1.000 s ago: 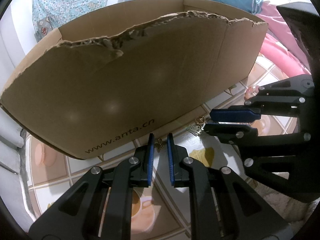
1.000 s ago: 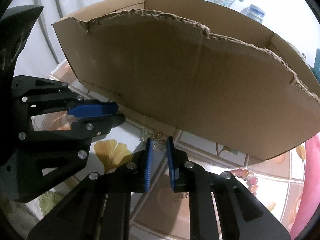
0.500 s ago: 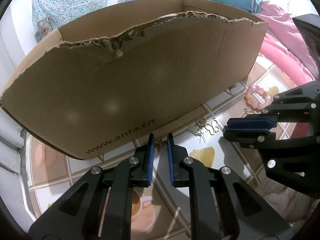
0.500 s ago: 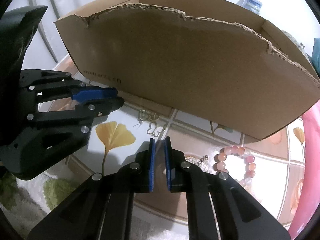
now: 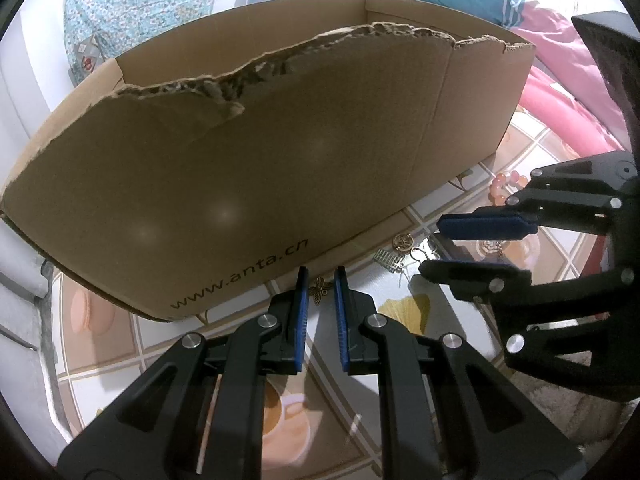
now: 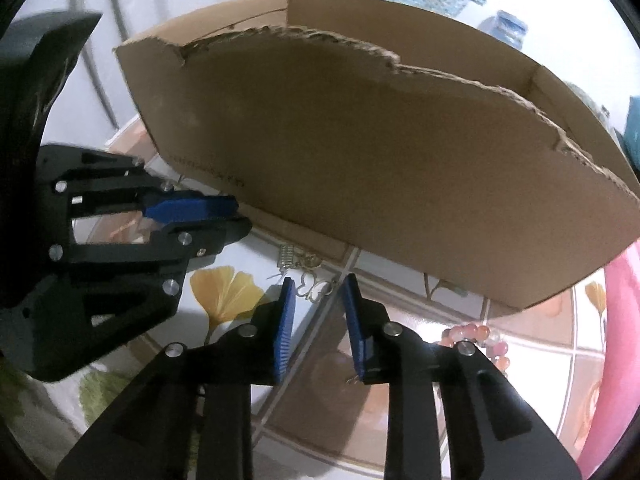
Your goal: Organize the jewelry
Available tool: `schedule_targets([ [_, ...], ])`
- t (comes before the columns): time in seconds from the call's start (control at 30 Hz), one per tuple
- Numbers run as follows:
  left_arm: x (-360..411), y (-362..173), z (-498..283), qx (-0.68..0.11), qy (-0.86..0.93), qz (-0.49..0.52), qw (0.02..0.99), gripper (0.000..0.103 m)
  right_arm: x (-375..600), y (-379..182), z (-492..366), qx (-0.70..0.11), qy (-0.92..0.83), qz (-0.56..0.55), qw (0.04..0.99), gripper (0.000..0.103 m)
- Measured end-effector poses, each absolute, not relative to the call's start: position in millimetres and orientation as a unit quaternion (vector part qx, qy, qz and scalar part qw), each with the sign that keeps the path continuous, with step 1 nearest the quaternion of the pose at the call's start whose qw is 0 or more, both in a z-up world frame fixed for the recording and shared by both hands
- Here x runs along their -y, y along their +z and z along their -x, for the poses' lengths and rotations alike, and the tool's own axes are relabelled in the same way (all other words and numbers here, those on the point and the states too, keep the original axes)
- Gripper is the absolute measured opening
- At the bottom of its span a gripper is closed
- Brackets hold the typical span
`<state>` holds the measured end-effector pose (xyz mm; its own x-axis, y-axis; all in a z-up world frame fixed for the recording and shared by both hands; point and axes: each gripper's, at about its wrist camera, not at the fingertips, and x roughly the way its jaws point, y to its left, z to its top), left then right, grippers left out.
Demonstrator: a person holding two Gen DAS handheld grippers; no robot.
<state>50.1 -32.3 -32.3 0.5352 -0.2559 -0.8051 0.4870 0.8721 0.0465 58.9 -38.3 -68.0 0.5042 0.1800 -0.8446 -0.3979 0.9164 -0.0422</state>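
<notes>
Evidently little is sorted yet: butterfly charm [image 5: 320,289], earrings [image 6: 310,278] and bead bracelet [image 6: 482,340] lie on the worktop [image 6: 536,340] beside the cardboard box [image 5: 248,184]; left gripper [image 5: 320,308] and right gripper [image 6: 318,304] jaws spread, empty.

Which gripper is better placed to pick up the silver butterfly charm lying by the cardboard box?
Right. The right gripper is open with the silver butterfly charm just ahead between its fingertips; the left gripper frames a bronze butterfly charm instead.

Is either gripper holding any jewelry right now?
No. The left gripper only straddles the bronze butterfly charm; the right gripper is open over the silver butterfly charm.
</notes>
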Motion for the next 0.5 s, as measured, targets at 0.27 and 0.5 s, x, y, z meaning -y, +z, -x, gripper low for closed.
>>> schedule_targets([
  [0.27, 35.0, -31.9, -51.2, -0.432, -0.213, -0.135, 0.866, 0.012, 35.3, -73.3, -63.1, -0.473, 0.193, 0.118, 0.852, 0.019],
  [0.5, 37.3, -31.7, -50.8, -0.432, -0.213, -0.136, 0.866, 0.012, 39.4, -66.7, -57.4, -0.473, 0.203, 0.1, 0.852, 0.005],
])
